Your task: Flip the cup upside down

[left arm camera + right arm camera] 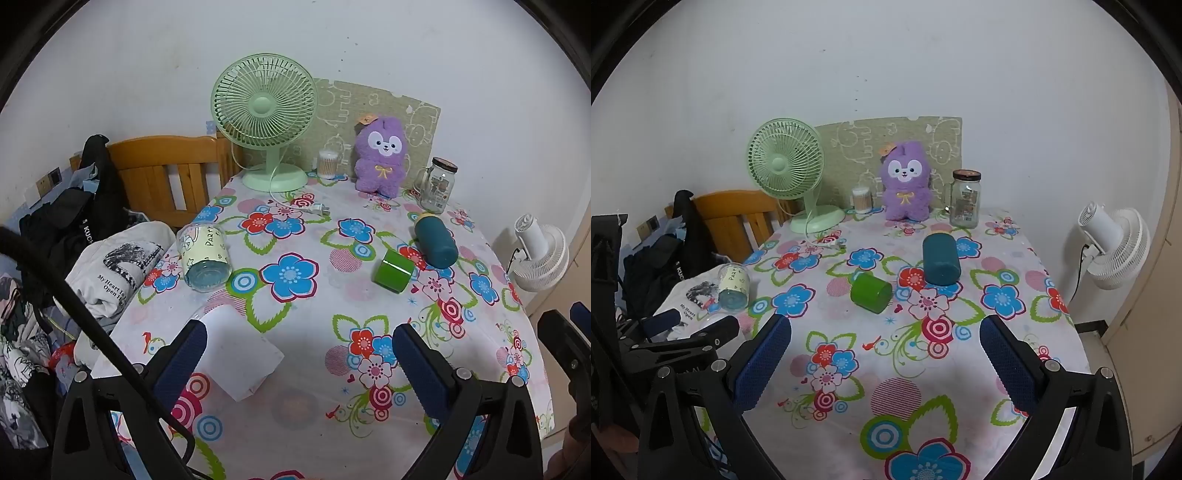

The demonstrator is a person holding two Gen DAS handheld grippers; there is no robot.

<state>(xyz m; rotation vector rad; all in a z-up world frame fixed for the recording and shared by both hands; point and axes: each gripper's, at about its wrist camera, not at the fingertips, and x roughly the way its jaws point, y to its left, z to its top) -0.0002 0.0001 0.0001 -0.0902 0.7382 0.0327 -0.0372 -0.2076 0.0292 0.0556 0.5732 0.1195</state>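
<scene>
Three cups lie on their sides on the flowered tablecloth. A clear glass cup with a pale "Party" label (pixel 204 256) lies at the table's left edge; it also shows in the right wrist view (pixel 734 286). A green cup (pixel 393 271) (pixel 871 293) lies mid-table. A dark teal cup (pixel 436 240) (pixel 940 260) lies just right of it. My left gripper (pixel 295 339) is open and empty, above the near table. My right gripper (pixel 884 332) is open and empty, well short of the green cup.
At the back stand a green desk fan (pixel 264 122), a cotton swab jar (pixel 328 164), a purple plush toy (pixel 380 158) and a glass jar (pixel 439 184). A white paper (pixel 240 354) lies near the left gripper. A wooden chair and clothes (pixel 110 266) are left; a white fan (pixel 1115 247) right.
</scene>
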